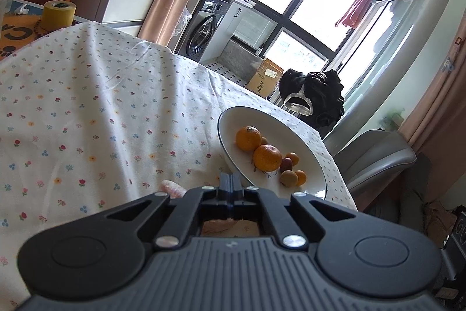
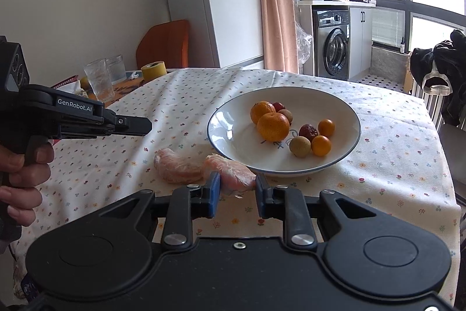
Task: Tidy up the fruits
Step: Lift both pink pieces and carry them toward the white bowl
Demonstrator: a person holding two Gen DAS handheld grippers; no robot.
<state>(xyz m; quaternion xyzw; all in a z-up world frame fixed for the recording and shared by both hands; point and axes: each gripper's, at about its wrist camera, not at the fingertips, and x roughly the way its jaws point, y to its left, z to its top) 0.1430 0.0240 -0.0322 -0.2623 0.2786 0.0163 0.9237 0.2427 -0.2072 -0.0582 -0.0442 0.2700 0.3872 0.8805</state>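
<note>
My right hand-held gripper (image 2: pixel 235 194) has its blue-padded fingers (image 2: pixel 214 194) spread apart, one on each side of a peeled pomelo segment (image 2: pixel 233 171) lying on the flowered counter (image 2: pixel 116 165); I cannot tell whether either pad touches it. A second segment (image 2: pixel 177 165) lies just left of that one. Directly ahead sits the white plate (image 2: pixel 230 136), holding two mandarins (image 2: pixel 273 126), small kumquats (image 2: pixel 321 145), a red date (image 2: pixel 308 131) and a pale longan (image 2: pixel 300 147). My left hand-held gripper (image 2: pixel 142 126), gripped in my left hand (image 2: pixel 20 179), hovers off to the left above the cloth, its fingers pressed together on nothing.
</note>
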